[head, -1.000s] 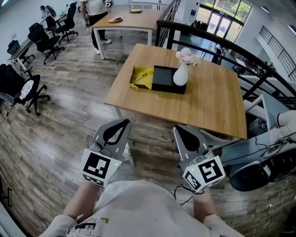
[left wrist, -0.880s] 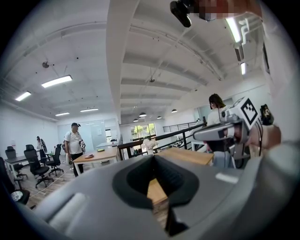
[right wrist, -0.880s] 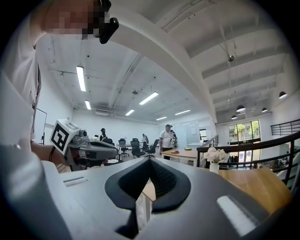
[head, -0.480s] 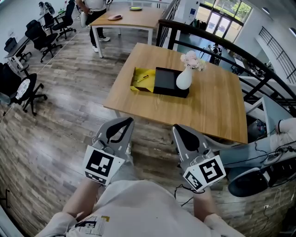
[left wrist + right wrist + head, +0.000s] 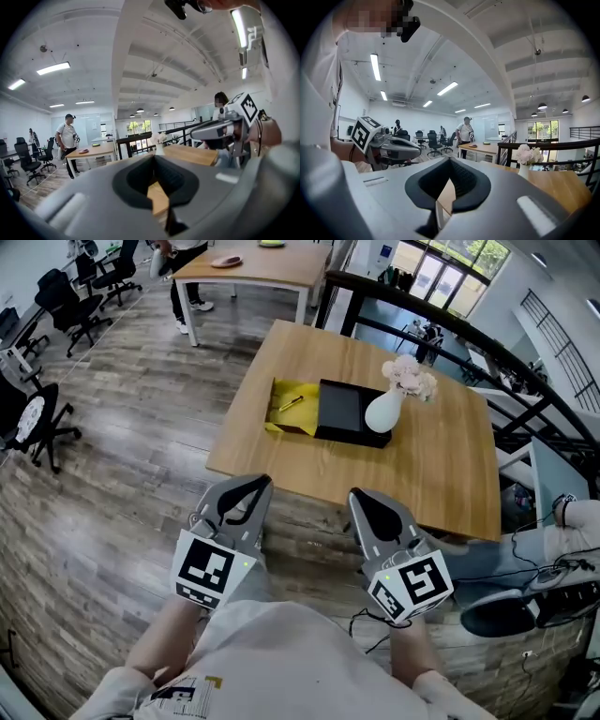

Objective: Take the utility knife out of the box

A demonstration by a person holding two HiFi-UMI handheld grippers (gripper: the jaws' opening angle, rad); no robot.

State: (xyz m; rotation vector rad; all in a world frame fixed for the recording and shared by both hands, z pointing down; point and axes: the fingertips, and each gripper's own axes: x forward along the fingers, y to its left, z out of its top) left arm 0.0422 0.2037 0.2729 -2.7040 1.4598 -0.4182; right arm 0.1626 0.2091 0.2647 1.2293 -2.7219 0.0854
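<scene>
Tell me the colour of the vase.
The vase is white, clearest in the head view.

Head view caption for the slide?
Left gripper and right gripper, both shut, facing a wooden table holding a black rectangular box and white flower vase.

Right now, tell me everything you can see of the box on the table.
The box lies open and flat on the wooden table, toward its left side. Two shallow rectangular halves sit side by side: a matt black one and a yellow one on its left, card by the look. A slim knife lies slantwise in the yellow half. A white vase of pale flowers stands at the black half's right end; on it or just beside it, I cannot tell.
</scene>
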